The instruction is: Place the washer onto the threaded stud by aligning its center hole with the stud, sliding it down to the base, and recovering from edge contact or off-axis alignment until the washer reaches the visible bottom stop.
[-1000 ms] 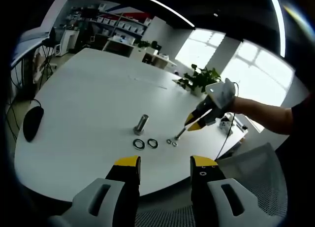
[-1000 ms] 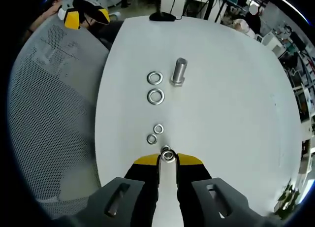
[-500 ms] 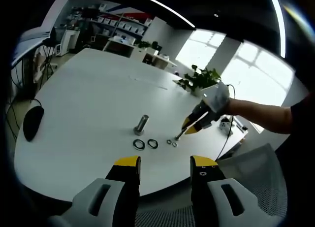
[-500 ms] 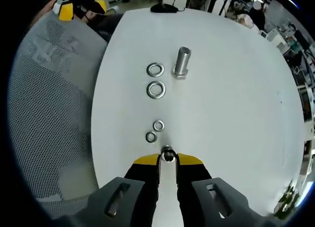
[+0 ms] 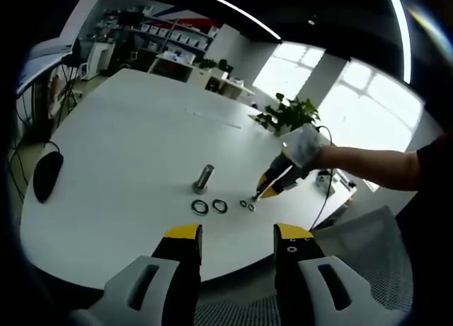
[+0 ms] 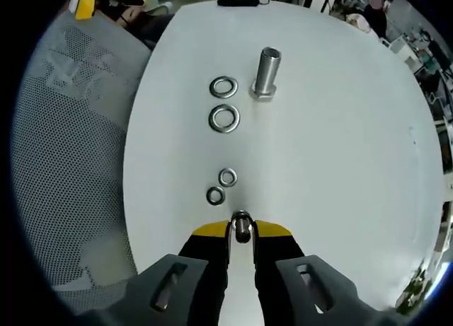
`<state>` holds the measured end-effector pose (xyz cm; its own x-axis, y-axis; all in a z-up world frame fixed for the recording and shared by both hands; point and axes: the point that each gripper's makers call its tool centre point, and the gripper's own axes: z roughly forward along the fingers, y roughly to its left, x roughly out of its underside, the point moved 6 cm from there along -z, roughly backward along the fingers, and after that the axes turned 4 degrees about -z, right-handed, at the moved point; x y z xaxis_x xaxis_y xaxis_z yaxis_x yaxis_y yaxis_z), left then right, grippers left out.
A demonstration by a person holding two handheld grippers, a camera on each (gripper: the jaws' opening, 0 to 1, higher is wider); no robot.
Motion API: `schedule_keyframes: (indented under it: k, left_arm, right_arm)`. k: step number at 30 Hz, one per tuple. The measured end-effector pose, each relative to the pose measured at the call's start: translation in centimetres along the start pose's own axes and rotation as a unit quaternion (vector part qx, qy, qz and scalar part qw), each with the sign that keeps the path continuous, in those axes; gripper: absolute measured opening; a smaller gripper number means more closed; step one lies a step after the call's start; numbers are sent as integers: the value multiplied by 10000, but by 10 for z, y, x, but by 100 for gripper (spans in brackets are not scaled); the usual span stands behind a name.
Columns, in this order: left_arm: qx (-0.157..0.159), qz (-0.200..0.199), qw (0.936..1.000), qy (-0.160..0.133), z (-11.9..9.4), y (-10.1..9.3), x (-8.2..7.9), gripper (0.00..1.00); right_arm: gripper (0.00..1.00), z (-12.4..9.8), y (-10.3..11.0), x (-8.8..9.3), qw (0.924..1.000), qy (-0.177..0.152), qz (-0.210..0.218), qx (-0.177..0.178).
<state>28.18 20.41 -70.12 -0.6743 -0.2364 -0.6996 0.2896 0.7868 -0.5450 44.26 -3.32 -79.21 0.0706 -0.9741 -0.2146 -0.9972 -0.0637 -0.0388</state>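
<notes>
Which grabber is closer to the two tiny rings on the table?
The right one. The right gripper, shut on a small bolt, sits just short of the two small washers. The left gripper hangs open, back off the table's near edge.

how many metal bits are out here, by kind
large washers: 2
small washers: 2
large bolt standing on the table: 1
small bolt in the right gripper: 1
total: 6

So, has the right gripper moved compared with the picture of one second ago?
Yes. In the left gripper view the right gripper has come down and left, closer to the two small metal washers on the white table.
</notes>
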Motion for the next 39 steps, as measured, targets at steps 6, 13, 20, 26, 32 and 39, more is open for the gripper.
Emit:
schedule_keyframes:
  k: [6,13,20,26,32,39]
  left_arm:
    - [4,-4,10000,17,0,0,0,39]
    - [3,-19,10000,20,0,0,0,39]
    - [-2,-15,10000,38,0,0,0,39]
    - [-9,-9,10000,53,1,0,1,39]
    - [-9,14,10000,64,1,0,1,39]
    - [-10,32,10000,47,0,-1,1,39]
  right_arm:
    - [14,8,1,3,9999,111,-45,-45]
    - [14,9,-1,2,9998,150,-60,-80]
    - [23,9,0,2,9999,73,-106,-55]
    - [30,-7,2,0,9994,-295,95,126]
    - [33,-31,2,-4,9932,-932,545,424]
    - [33,-60,15,-4,9811,-1554,855,774]
